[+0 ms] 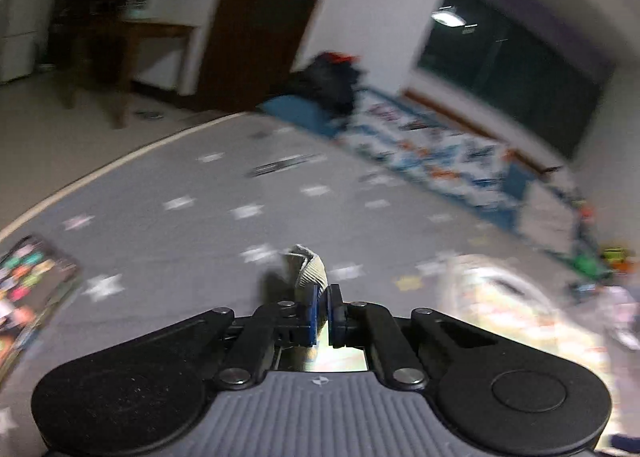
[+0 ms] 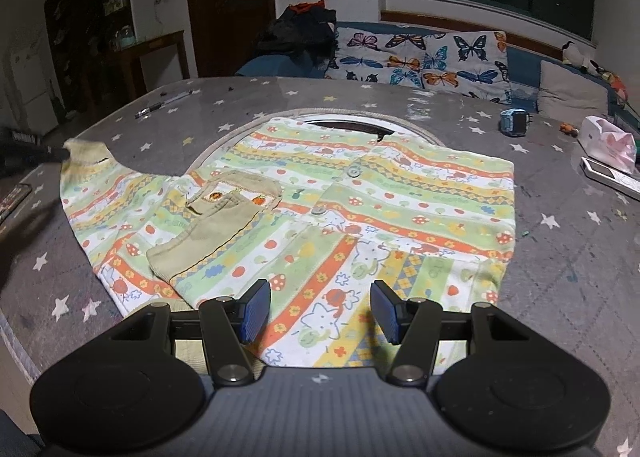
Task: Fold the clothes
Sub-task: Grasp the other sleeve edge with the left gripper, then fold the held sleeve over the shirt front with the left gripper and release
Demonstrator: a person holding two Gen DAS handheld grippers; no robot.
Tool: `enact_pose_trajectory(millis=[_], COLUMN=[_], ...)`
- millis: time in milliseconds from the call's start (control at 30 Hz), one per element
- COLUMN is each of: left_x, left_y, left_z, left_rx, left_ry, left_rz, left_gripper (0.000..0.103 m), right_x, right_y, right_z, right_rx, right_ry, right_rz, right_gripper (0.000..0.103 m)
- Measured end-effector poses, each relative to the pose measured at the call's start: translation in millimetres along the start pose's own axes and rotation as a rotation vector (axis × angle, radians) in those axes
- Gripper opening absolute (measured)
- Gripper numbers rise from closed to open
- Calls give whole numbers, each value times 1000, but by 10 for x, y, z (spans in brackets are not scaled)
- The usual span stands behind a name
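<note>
A child's cotton cardigan printed in green, orange and yellow stripes with mushrooms and cats [image 2: 360, 217] lies spread flat on the grey star-patterned worktop [image 2: 560, 257], its two round buttons facing up and a small khaki corduroy garment with orange trim [image 2: 212, 229] resting on its left half. The right gripper [image 2: 320, 311] hovers over the cardigan's near hem with its blue-padded jaws released and apart, the cloth showing between them but not pinched. At the far left the cardigan's sleeve runs out to a ribbed beige cuff [image 1: 310, 269], and the left gripper [image 1: 322, 313] has its jaws clenched on that cuff, which sticks up past the pads in the blurred left wrist view. A black pen [image 2: 162, 103] lies on the far left of the worktop. A blue wristwatch [image 2: 516, 121], a white and pink plastic bag [image 2: 608, 143] and a white remote control [image 2: 612, 177] sit on the right side, well apart from the cardigan. Beyond the worktop stands a sofa with a butterfly-print cover [image 2: 424, 57] and a dark pile of clothes [image 2: 300, 33] at its left end.
</note>
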State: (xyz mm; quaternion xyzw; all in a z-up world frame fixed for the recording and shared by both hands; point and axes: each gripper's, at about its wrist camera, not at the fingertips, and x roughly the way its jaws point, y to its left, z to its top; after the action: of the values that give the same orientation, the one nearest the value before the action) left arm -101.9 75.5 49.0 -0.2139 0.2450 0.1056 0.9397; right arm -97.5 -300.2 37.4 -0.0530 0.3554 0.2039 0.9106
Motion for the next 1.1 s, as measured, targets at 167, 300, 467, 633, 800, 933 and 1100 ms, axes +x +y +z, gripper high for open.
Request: enact_pose_trajectory(millis=[167,300,467,633,800,933,1100], left_x=[-143,-198,-148,-16,178,203,186], left_y=[-700,-1253,-1761,-2009,-2125,-2097,-1902], left_z=[99,34,-191,-544,-858,-947,-884], left_rx=[80,145,202,261,324,360,376], left_ry=[13,56,152,276,386,413,381], left_rz=[-245,-424,-601,-691,-685,-687,-653], left_gripper=[5,5,4,4,5,11,13], right_x=[-66,-127,-208,-250,-268,-300,-267], right_y=[-73,-150,-279,-388,-511,-578,-551], right_z=[-27,-60,-103,-142,-166,-162,-119], right_rx=[31,54,93,132,194,232,244], right_ry=[-23,-36,-53,-59,-62,-70,-68], right_rz=[-1,-8,-20,-26,-38,-42,-5], right_gripper=[56,56,56,55,53,43,40])
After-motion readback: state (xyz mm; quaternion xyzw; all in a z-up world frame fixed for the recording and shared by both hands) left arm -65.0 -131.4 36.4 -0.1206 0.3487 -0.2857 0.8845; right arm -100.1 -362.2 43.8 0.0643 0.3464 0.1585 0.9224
